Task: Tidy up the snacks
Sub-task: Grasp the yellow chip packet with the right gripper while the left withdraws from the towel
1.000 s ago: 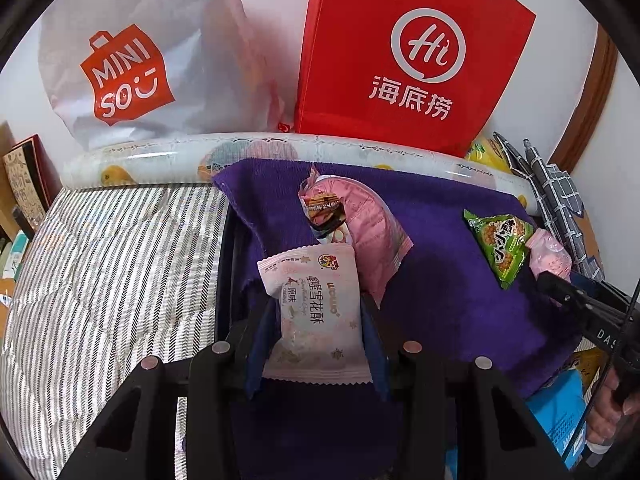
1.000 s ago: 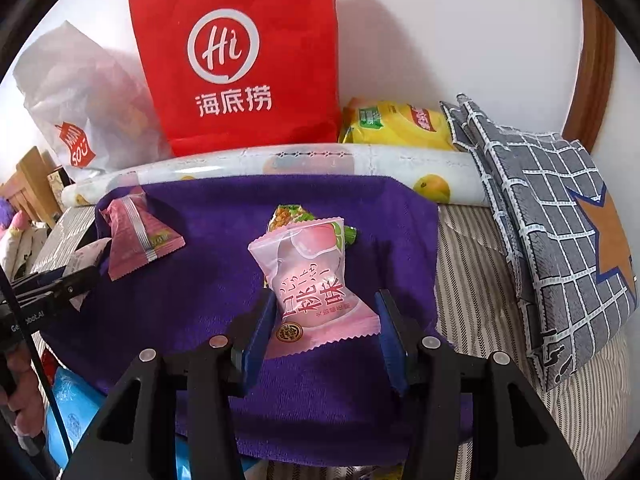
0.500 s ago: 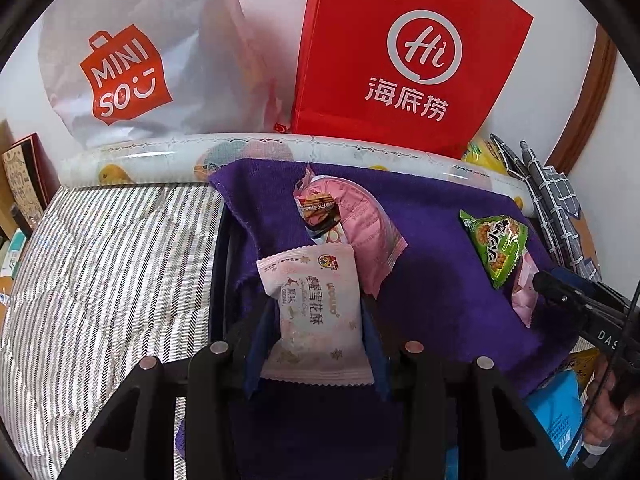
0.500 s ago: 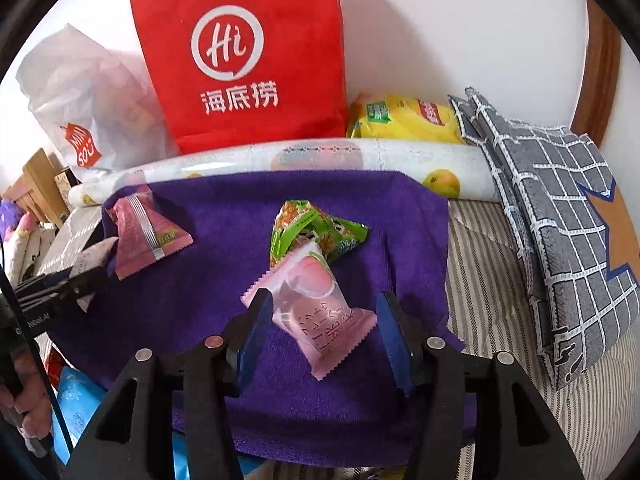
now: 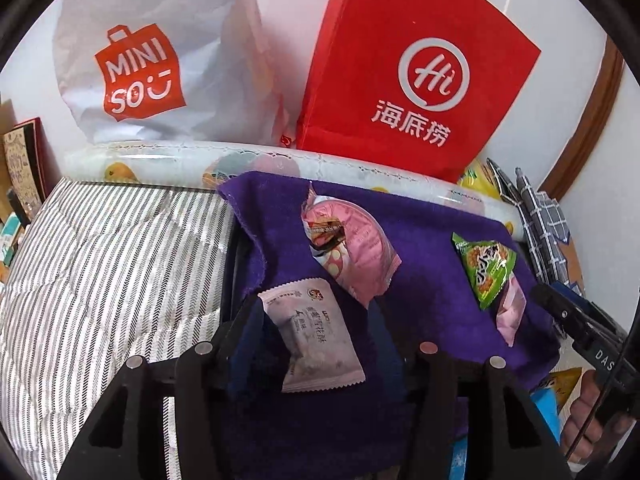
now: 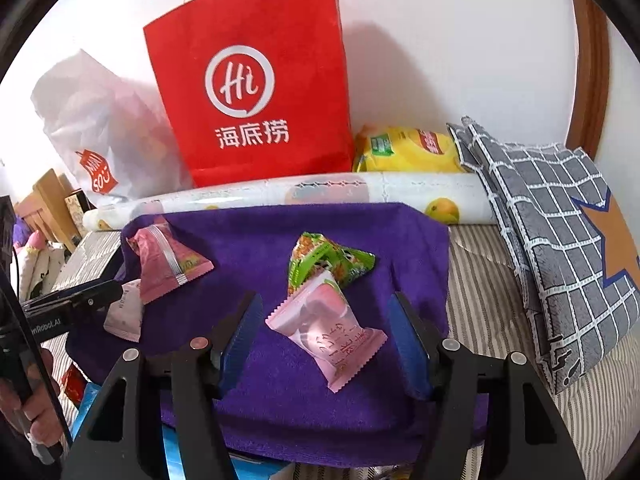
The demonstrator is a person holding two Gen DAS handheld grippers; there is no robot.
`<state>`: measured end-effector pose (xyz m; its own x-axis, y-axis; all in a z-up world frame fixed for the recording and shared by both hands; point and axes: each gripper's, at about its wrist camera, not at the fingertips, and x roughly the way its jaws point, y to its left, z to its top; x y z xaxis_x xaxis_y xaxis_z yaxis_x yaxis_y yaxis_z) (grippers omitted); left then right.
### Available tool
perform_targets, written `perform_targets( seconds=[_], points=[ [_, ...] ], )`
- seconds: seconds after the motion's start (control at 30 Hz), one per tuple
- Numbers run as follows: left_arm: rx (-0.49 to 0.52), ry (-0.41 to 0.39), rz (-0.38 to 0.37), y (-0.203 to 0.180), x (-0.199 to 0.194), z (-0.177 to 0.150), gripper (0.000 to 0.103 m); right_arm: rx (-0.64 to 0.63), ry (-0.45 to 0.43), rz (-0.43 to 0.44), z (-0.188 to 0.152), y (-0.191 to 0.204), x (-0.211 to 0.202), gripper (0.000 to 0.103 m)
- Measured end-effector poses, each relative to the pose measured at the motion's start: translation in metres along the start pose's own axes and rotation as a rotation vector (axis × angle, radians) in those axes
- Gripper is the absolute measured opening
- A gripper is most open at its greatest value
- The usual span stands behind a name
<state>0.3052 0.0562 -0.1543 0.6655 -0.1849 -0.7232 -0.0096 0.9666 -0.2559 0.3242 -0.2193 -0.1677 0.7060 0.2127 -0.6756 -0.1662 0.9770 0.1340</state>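
**Two packets lying loose between parting jaws**

On the purple towel (image 6: 248,236), the pink peach packet (image 6: 326,332) lies between the right gripper (image 6: 322,340) pads, touching neither, long axis slanted toward the towel's right edge. The left gripper (image 5: 316,332) jaws are opening too; the pale packet (image 5: 316,344) leans against the left pad, clear of the right one. Both jaws part-open.

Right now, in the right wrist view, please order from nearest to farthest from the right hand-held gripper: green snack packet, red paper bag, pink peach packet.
1. pink peach packet, between the opening jaws
2. green snack packet, just behind
3. red paper bag, against the wall
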Motion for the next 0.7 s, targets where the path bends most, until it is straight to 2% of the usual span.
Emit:
perform_targets(
  seconds=[0.17, 0.3, 0.4, 0.5, 0.7],
  points=[
    [-0.019, -0.004, 0.012, 0.002, -0.002, 0.000, 0.052, 0.015, -0.055, 0.019, 0.001, 0.000, -0.013, 0.063],
    [-0.012, -0.007, 0.012, -0.002, -0.006, 0.000, 0.052, 0.005, -0.132, -0.002, 0.005, 0.000, -0.039, 0.063],
    [0.008, -0.026, 0.027, -0.007, -0.011, -0.001, 0.053, -0.006, -0.153, -0.041, 0.001, -0.003, -0.055, 0.063],
    [0.017, -0.035, 0.020, -0.011, -0.015, -0.002, 0.053, -0.002, -0.122, -0.091, -0.009, -0.010, -0.066, 0.063],
    [0.023, -0.054, -0.001, -0.017, -0.023, -0.003, 0.054, 0.068, -0.028, -0.068, -0.047, -0.033, -0.082, 0.063]
  ],
)
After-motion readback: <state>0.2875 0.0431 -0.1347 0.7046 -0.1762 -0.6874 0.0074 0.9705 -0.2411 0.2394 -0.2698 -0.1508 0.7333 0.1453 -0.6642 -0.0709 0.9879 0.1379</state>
